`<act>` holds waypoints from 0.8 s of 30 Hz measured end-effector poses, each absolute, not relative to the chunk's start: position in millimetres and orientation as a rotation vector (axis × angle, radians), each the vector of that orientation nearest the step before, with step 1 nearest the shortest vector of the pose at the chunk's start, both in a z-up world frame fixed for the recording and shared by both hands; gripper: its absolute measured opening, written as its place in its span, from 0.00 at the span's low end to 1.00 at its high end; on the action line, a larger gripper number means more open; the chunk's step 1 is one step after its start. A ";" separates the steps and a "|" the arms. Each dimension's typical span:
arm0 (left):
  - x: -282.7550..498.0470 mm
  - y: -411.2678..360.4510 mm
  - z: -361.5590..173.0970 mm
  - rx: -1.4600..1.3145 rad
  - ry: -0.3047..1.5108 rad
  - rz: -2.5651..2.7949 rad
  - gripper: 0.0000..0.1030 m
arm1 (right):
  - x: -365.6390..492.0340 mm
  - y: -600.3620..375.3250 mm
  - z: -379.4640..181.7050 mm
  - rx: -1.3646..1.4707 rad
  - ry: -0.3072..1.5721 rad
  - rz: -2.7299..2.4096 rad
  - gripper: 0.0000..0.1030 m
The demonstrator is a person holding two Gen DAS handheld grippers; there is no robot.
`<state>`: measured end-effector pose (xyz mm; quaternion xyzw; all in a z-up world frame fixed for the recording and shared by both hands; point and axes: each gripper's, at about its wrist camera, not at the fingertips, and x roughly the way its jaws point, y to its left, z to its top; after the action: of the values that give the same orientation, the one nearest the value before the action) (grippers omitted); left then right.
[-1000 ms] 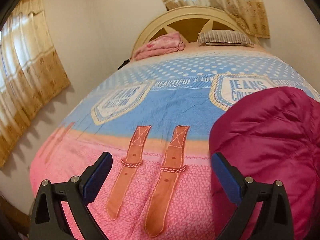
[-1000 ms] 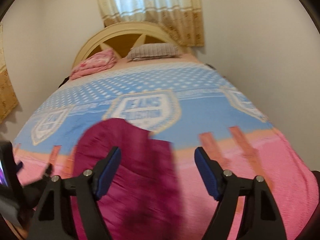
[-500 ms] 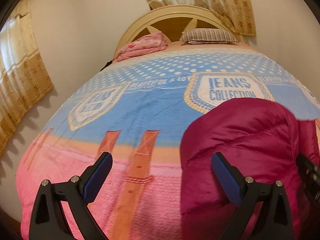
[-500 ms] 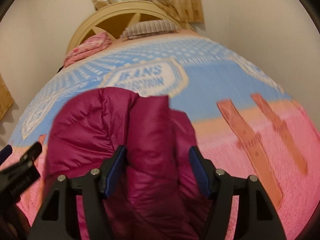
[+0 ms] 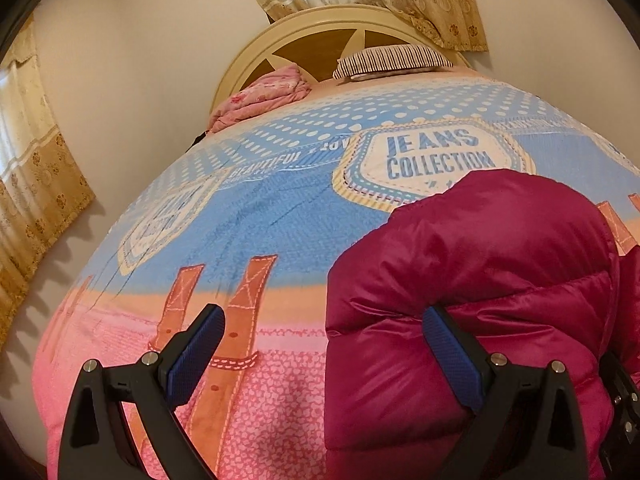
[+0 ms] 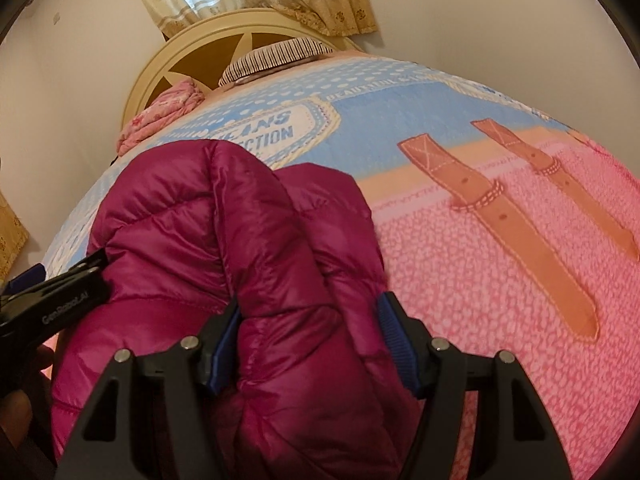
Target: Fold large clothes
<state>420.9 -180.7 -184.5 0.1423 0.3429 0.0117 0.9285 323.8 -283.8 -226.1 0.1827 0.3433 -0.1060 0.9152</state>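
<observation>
Lowering a bundled magenta puffer jacket onto the bed, we have it clamped in the right claw: a thick roll of quilted fabric fills the space between the blue pads, which have just been closing a little further onto it. From the right wrist view the padding bulges out on both sides of the jaws, so we judge the grip firm but bulky.

Our left claw stands released, jaws wide apart. One blue pad lies against the jacket's near edge, the other over the pink part of the bedspread, and nothing is pinched between them. The jacket itself sits on the near half of the bed, toward the right as the left wrist camera sees it, well apart from the striped pillow and the pink folded blanket by the headboard.

To do this step well, we should set the bundle down where flat bedspread surrounds it, so the garment can be spread before any fold. We would loosen the right claw only once the weight rests on the bed, since slick puffy fabric is likely to spring open and slide. Then we bring the left claw onto a single edge, a hem or shoulder, not a thick wad, and pull the two apart evenly to flatten it.
</observation>
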 end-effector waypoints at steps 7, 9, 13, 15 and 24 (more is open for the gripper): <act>421.8 -180.4 -183.7 0.297 0.710 0.028 0.97 | 322.6 -290.4 -209.0 0.362 0.735 -0.211 0.72; 422.5 -178.0 -183.0 0.286 0.715 0.026 0.97 | 317.3 -291.8 -193.6 0.345 0.705 -0.236 0.72; 421.6 -175.6 -182.2 0.283 0.716 0.026 0.97 | 315.5 -288.7 -159.0 0.308 0.642 -0.253 0.72; 420.9 -174.5 -181.8 0.283 0.716 0.026 0.97 | 323.5 -283.7 -145.6 0.293 0.636 -0.236 0.72; 416.0 -165.4 -161.3 0.229 0.717 0.001 0.97 | 389.8 -285.7 -161.9 0.331 0.696 -0.138 0.52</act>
<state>416.0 -165.4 -161.3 0.1118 0.3500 0.0003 0.9300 389.8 -285.7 -161.9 0.1615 0.3393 -0.0675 0.9243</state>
